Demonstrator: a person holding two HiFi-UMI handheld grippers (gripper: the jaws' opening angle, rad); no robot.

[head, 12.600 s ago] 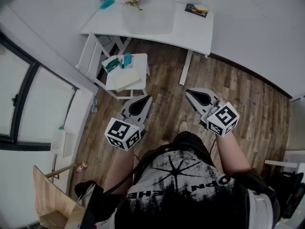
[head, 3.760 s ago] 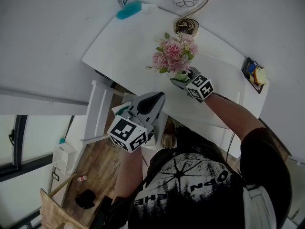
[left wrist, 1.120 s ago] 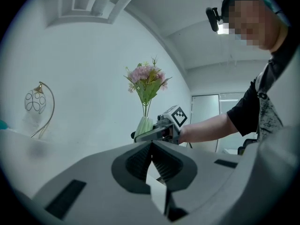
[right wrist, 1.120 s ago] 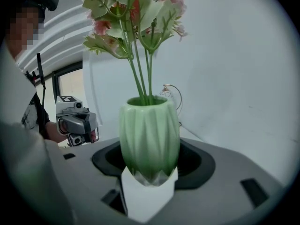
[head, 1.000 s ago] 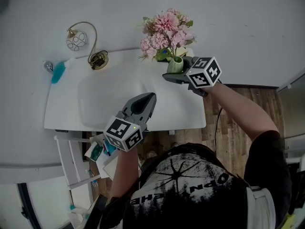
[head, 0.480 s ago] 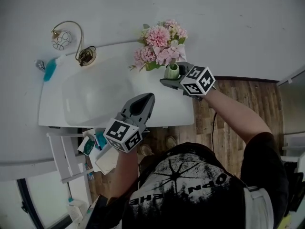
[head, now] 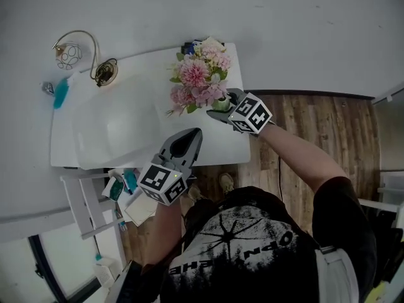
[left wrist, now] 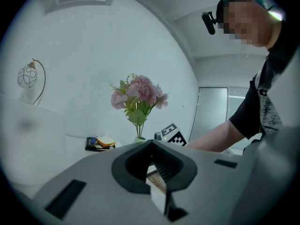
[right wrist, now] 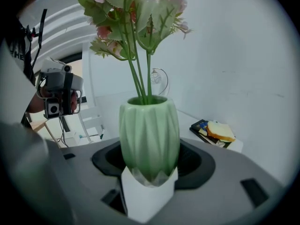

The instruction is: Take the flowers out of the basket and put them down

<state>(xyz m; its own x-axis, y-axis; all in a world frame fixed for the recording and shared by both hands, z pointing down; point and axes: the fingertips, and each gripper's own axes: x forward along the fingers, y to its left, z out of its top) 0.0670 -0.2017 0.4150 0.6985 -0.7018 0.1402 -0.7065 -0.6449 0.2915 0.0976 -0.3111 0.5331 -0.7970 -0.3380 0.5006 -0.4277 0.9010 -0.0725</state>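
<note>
A bunch of pink flowers (head: 196, 81) stands in a ribbed green vase (right wrist: 149, 135). My right gripper (head: 222, 109) is shut on that vase and holds it upright over the right end of the white table (head: 145, 74). Whether the vase base touches the tabletop is hidden. In the left gripper view the flowers (left wrist: 139, 90) and the right gripper's marker cube (left wrist: 169, 135) show ahead. My left gripper (head: 194, 133) hovers at the table's front edge, left of the vase, with its jaws together and nothing in them. No basket is in view.
A gold arc lamp (head: 69, 54) and a blue brush (head: 60, 93) lie at the table's far left. A dark stack with a yellow object (right wrist: 213, 130) sits at the back right corner. A white side stand with small items (head: 126, 188) is below the table.
The right gripper has come down and to the left with the vase, from above the table's far edge to low over its right end. The left gripper has shifted slightly lower.
</note>
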